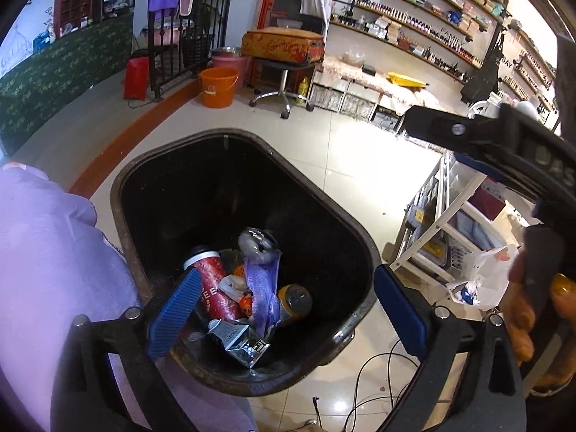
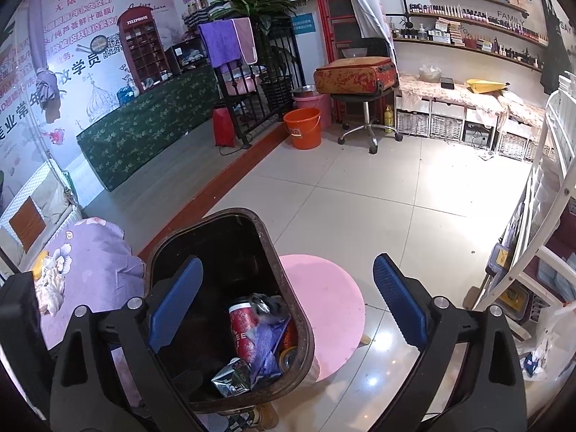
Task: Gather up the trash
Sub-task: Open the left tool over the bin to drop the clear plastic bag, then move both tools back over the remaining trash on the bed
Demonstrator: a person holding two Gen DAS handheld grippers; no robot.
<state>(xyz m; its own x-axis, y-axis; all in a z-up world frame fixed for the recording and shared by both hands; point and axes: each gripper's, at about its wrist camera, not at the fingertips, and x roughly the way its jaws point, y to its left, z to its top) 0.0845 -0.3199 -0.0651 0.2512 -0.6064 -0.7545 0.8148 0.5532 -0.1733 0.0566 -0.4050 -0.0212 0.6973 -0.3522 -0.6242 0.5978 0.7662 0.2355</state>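
- The left gripper [image 1: 284,309] hangs over the black bin [image 1: 151,194], jaws spread wide with nothing between them.
- The right gripper [image 2: 288,302] is likewise spread and empty.
- Trash lies in the bin's bottom: a red can [image 1: 216,284], a crumpled carton [image 1: 239,342], a purple wrapper [image 1: 264,288].
- The bin stands on pale floor tiles [image 2: 396,198] (glossy), beside a pink stool [image 2: 324,302].
- Shelves of bottles [image 2: 475,18] line the far wall.

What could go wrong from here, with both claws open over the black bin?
1. The black plastic trash bin appears to rest partly on the round pink stool; a knock from the left claw or right claw could tip it.
2. Thin black cables on the tiled floor by the bin might snag.
3. The white plastic bag still lies outside and could be overlooked.
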